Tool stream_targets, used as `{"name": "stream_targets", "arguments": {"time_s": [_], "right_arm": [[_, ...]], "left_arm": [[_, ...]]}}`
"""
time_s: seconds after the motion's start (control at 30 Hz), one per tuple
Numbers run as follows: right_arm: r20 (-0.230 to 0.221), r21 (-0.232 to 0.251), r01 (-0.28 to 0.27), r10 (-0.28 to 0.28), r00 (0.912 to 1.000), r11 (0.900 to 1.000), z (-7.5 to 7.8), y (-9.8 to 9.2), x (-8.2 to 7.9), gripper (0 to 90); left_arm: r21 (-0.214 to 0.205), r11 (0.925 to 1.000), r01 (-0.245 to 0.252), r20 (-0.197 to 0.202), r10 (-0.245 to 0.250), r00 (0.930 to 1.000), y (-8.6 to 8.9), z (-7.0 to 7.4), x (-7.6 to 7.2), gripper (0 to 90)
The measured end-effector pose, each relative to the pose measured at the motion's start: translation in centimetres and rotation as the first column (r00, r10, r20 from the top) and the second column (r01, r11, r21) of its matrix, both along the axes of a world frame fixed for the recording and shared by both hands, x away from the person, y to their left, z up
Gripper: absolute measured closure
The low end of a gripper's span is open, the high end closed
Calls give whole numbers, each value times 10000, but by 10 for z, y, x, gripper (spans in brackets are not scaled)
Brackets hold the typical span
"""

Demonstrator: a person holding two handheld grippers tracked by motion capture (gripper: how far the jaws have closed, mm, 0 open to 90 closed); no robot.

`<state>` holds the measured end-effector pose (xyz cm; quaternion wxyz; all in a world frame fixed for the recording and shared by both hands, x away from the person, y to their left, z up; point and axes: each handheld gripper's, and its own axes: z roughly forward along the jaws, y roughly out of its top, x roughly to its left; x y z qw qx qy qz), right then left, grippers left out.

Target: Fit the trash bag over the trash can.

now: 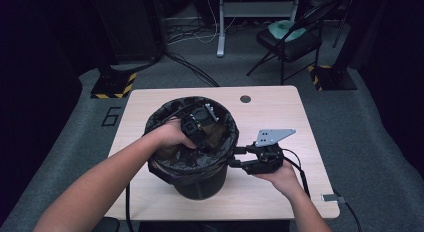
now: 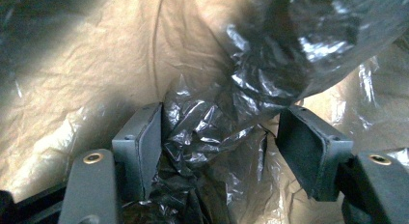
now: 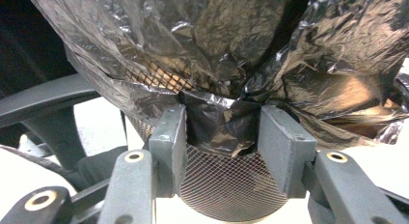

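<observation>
A black mesh bin (image 1: 200, 184) stands on the table, lined with a crinkled black plastic bag (image 1: 165, 117) folded over its rim. My left gripper (image 1: 204, 139) reaches down inside the bin. In the left gripper view its jaws (image 2: 219, 147) stand apart around a bunched fold of the bag (image 2: 270, 55); the left pad touches the fold and the right pad stands clear of it. My right gripper (image 1: 235, 158) is at the bin's right side. In the right gripper view (image 3: 222, 137) both pads press on the bag's hanging edge (image 3: 217, 45), just above the bare mesh (image 3: 226, 185).
The light wooden table (image 1: 270, 112) has a round cable hole (image 1: 245, 98) near its far edge and a small silver piece (image 1: 330, 197) at its front right corner. A folding chair (image 1: 290, 39) and floor cables lie beyond the table.
</observation>
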<state>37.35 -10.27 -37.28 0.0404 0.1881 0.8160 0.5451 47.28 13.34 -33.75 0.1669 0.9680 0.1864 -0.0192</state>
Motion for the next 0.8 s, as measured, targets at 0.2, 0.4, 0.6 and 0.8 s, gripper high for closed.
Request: {"name": "stream_targets", "arguments": {"time_s": [0.2,0.4,0.6,0.8], "right_arm": [[46,87,143,-143,9999,9999,-1,6,1,522],[118,82,141,-142,9998,9999,-2,9,2,524],[120,113,168,-169,9998,9998,-2,8,1,524],[142,153,198,-200,9997,9997,-1,8,1,523]], "left_arm": [[499,9974,-512,-310,527,9981,11,-4,6,340],[735,9953,-626,-516,665,9965,13,-7,7,332],[781,9952,-591,-609,639,9961,12,-8,7,335],[456,9968,-660,-466,681,9966,15,-1,8,338]]}}
